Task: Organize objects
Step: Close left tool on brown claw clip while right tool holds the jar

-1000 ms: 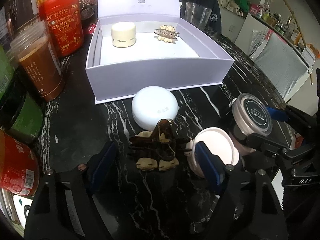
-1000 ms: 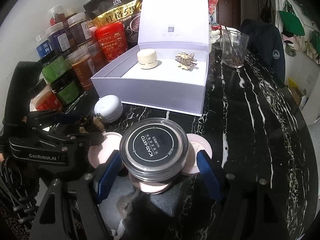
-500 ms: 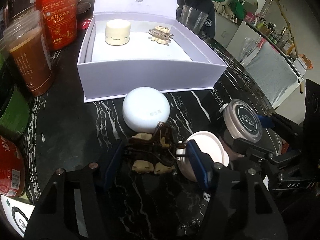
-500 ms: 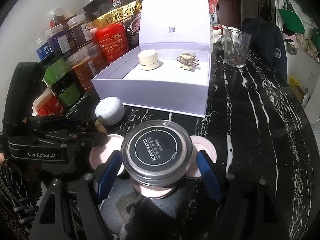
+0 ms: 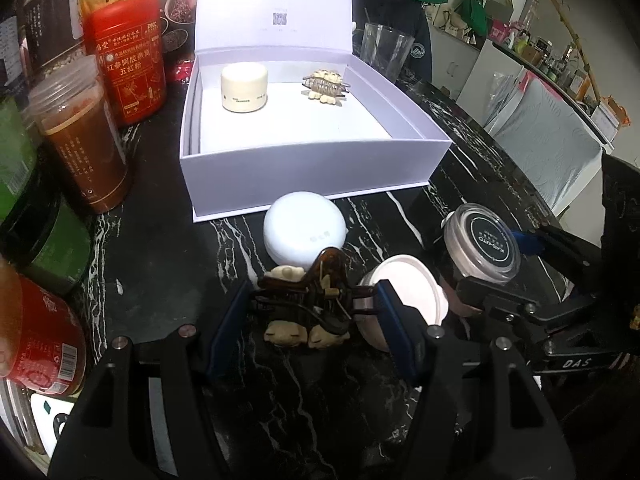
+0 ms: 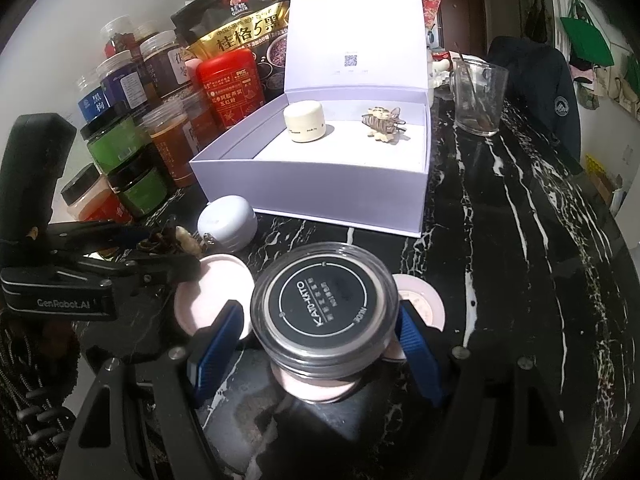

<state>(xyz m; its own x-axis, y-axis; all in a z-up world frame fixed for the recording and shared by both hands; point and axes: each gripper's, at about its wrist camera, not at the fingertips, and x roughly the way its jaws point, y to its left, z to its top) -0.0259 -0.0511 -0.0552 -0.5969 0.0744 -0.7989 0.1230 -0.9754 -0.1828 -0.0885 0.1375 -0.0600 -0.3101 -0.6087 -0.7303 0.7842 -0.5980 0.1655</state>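
On black marble counter (image 6: 520, 240), jars (image 6: 116, 140)

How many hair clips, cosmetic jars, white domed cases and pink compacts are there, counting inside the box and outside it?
Hair clips: 2, one in the white box, one outside
Cosmetic jars: 2, the cream jar and the black-lidded jar
White domed case: 1
Pink compacts: 2
Total: 7

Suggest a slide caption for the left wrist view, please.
Left gripper shut on brown hair claw before open white box.
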